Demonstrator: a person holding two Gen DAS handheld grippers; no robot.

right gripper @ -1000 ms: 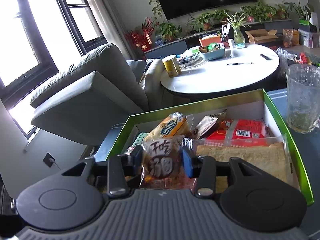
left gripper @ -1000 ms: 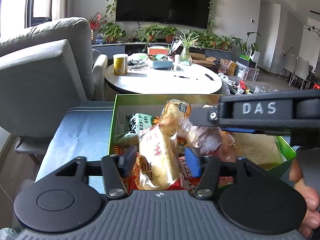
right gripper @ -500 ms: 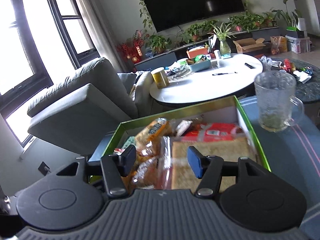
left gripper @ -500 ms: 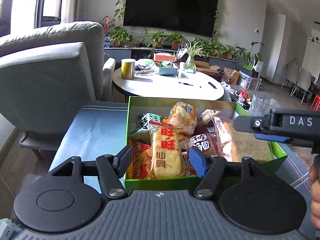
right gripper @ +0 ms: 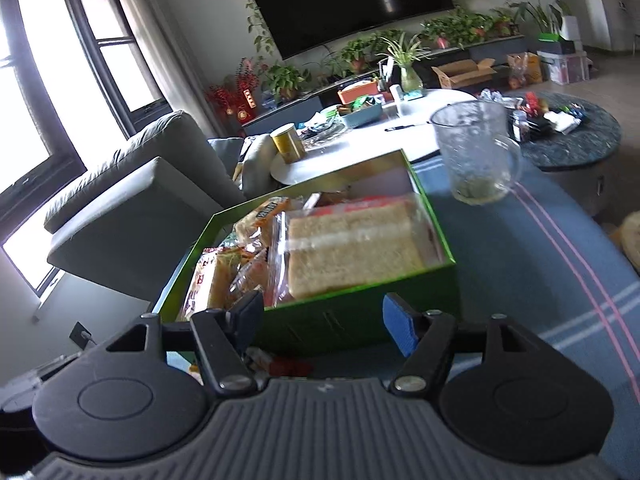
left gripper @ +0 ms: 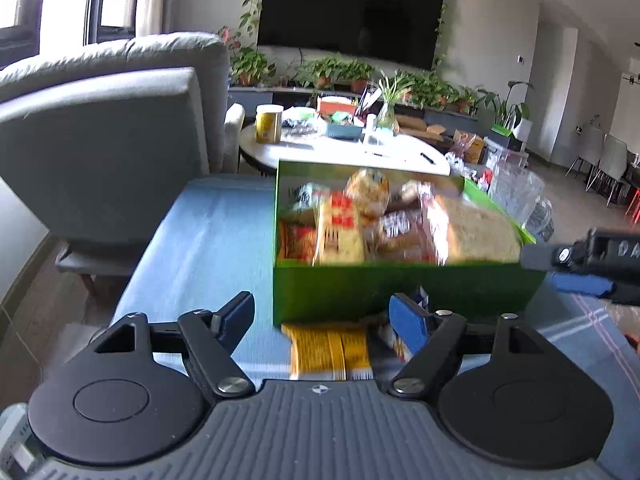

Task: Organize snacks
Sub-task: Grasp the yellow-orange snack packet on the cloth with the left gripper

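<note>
A green box full of packaged snacks stands on the blue cloth; it also shows in the right wrist view. A large wrapped bread pack fills its right side, with a yellow-red snack bag at the left. My left gripper is open and empty, in front of the box above a yellow packet on the cloth. My right gripper is open and empty at the box's near wall; it appears at the right edge of the left wrist view.
A glass mug stands on the cloth right of the box. A white round table with a yellow can is behind. A grey armchair is at the left. A dark round table is at the far right.
Both grippers let go of their snack packets in the box, opened and drew back toward the near side of the box.
</note>
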